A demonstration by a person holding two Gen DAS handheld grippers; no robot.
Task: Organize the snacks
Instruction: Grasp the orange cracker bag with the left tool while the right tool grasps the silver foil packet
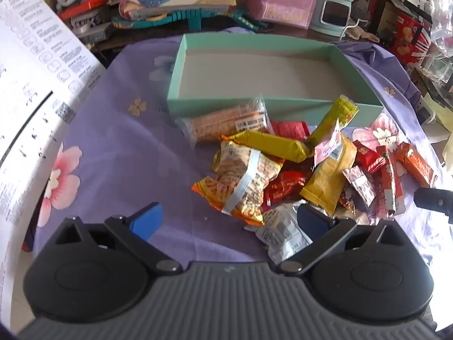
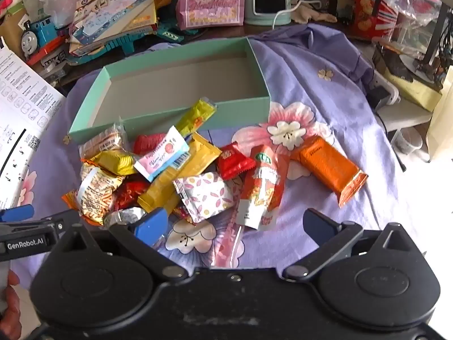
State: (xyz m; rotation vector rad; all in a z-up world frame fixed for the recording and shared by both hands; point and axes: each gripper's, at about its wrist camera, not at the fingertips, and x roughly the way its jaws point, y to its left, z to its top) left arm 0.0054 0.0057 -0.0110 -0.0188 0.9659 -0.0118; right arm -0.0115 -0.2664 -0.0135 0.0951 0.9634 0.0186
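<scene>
A pile of wrapped snacks (image 1: 286, 167) lies on the purple flowered cloth in front of an empty mint-green box (image 1: 254, 70). The pile (image 2: 181, 170) and box (image 2: 175, 85) also show in the right wrist view. My left gripper (image 1: 229, 221) is open and empty, hovering at the pile's near edge over a silver packet (image 1: 283, 232). My right gripper (image 2: 236, 223) is open and empty, just before a flower-patterned packet (image 2: 206, 195) and an orange-red packet (image 2: 263, 187). An orange bar (image 2: 331, 167) lies apart on the right.
A white printed sheet (image 1: 34, 85) lies at the left. Clutter lines the back: a toy train (image 2: 36, 36), books (image 2: 113, 19), a pink bag (image 2: 212, 0), a mint appliance (image 2: 267, 0), red boxes (image 2: 368, 11). The left gripper's tip (image 2: 17, 212) shows at the left edge.
</scene>
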